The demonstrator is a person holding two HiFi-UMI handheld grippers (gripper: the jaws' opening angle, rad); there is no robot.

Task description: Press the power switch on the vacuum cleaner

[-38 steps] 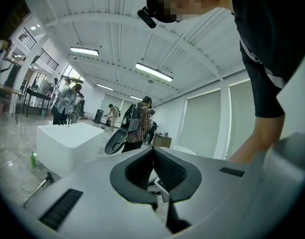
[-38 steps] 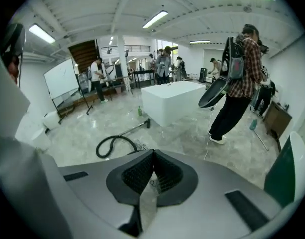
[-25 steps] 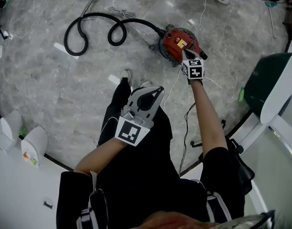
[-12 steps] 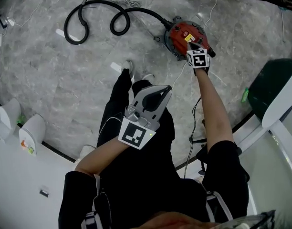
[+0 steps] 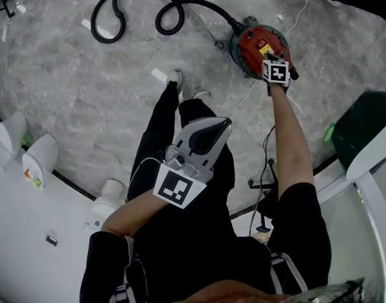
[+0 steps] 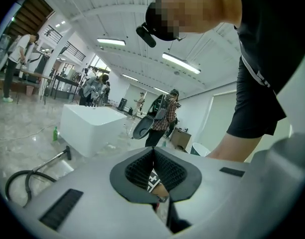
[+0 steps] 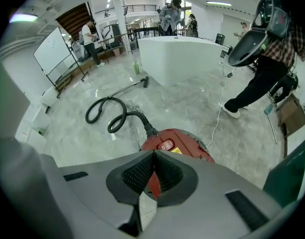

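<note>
Two hand-held grippers showed in the head view. The right hand-held gripper (image 5: 269, 58) was stretched out at arm's length, tips over the near side of the red vacuum cleaner (image 5: 255, 43), which sat on the grey marble floor (image 5: 86, 106). Its black hose (image 5: 137, 10) looped away to the left. The left hand-held gripper (image 5: 227, 122) hung idle over your legs, well apart from the vac.

Left gripper view: the left hand-held gripper (image 6: 153, 152) had its jaws pressed together w/ nothing between them. It faced across the room, not at the floor.

Right gripper view: the right hand-held gripper (image 7: 153, 154) also had its jaws pressed together and empty. The power switch (image 7: 166, 145) was a small red rocker on the vac's top, just beyond the tips, near where the hose (image 7: 112, 114) enters. Contact couldn't be told.

Handling, as a judgement: the vac is a rigid plastic canister, prob. heavy enough to stay put under a poke, though it could skid on that smooth floor. No grip was needed. The rocker looked small, so push it straight down w/ the closed tips.

Vs. 1 s earlier: the vac and right hand-held gripper sat higher and further right in the head view, their relation approx. unchanged. The left one had barely moved.
</note>
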